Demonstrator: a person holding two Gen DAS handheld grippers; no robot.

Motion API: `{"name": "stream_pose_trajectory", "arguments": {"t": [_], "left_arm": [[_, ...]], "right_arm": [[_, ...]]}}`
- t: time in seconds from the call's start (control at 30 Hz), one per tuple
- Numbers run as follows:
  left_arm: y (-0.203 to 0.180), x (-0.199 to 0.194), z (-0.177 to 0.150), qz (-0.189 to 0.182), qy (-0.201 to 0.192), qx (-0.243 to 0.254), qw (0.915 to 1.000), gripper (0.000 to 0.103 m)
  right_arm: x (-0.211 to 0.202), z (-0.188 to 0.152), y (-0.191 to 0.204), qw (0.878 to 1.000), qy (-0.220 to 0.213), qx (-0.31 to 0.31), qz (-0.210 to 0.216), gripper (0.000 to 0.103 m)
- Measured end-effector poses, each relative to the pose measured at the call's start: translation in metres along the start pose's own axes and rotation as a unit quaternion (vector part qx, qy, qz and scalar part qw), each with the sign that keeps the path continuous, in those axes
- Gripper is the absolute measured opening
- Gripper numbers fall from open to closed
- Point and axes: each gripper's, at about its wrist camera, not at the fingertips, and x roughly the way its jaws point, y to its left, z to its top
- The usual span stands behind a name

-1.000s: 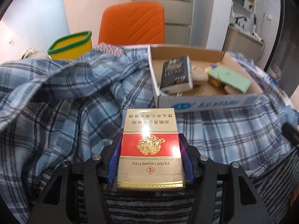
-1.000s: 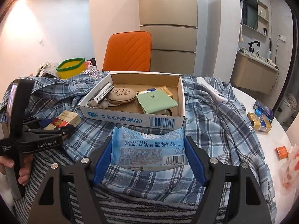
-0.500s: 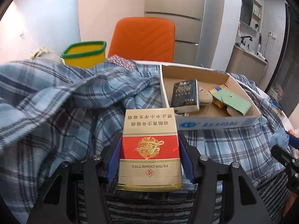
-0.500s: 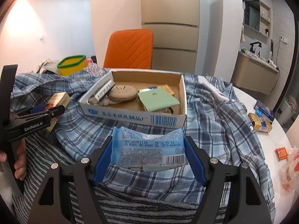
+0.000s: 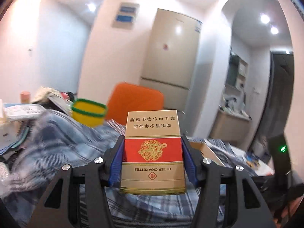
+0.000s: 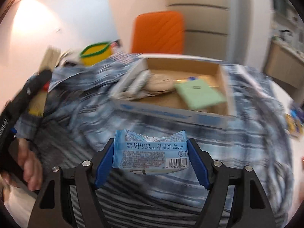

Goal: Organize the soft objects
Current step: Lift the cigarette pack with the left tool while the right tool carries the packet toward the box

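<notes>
Blue plaid shirt (image 6: 91, 95) drapes the desk, bearing a cardboard box (image 6: 171, 112) toward its far edge. The left hand-held gripper (image 5: 153, 159) clamps a cigarette pack (image 5: 152, 152); the right hand-held gripper (image 6: 151, 158) squeezes a blue tissue packet (image 6: 150, 152) above the shirt.

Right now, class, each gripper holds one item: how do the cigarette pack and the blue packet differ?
The cigarette pack in the left gripper is a rigid gold and red box with straight edges; the blue packet in the right gripper is a soft, crinkled pale blue wrapper. The pack shows a dragon emblem, the packet a barcode. Both are clamped between blue pads.
</notes>
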Motion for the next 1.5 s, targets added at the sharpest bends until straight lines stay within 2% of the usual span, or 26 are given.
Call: {"name": "stream_pose_trajectory", "arguments": {"t": [0.1, 0.23, 0.3, 0.43, 0.5, 0.7, 0.83, 1.0, 1.17, 1.5], "left_arm": [[0.003, 0.014, -0.002, 0.016, 0.034, -0.004, 0.9993, 0.055], [0.003, 0.027, -0.004, 0.009, 0.068, -0.001, 0.9976, 0.055], [0.002, 0.028, -0.004, -0.002, 0.072, -0.003, 0.9974, 0.055], [-0.001, 0.026, -0.007, -0.005, 0.077, 0.005, 0.9970, 0.055], [-0.003, 0.028, -0.008, -0.005, 0.081, 0.008, 0.9967, 0.055], [-0.003, 0.030, -0.009, -0.004, 0.088, 0.007, 0.9961, 0.055], [-0.002, 0.032, -0.009, -0.008, 0.094, 0.004, 0.9955, 0.055], [-0.003, 0.026, -0.009, -0.004, 0.079, 0.010, 0.9968, 0.055], [-0.006, 0.027, -0.011, -0.003, 0.082, 0.019, 0.9964, 0.055], [-0.009, 0.027, -0.013, -0.001, 0.083, 0.026, 0.9962, 0.055]], "right_arm": [[0.030, 0.015, 0.030, 0.999, 0.032, -0.023, 0.018, 0.076], [0.068, 0.023, 0.054, 0.996, 0.079, -0.022, 0.040, 0.075], [0.083, 0.023, 0.062, 0.995, 0.090, -0.022, 0.026, 0.075], [0.093, 0.023, 0.068, 0.996, 0.071, -0.035, -0.028, 0.075], [0.097, 0.024, 0.064, 0.996, 0.067, -0.036, -0.056, 0.075], [0.103, 0.027, 0.048, 0.992, 0.085, -0.024, -0.088, 0.075], [0.093, 0.026, 0.025, 0.991, 0.110, 0.005, -0.077, 0.075], [0.096, 0.021, -0.001, 0.988, 0.134, 0.034, -0.068, 0.076], [0.106, 0.023, 0.003, 0.988, 0.122, 0.008, -0.096, 0.076], [0.120, 0.046, -0.005, 0.986, 0.116, 0.032, -0.112, 0.077]]}}
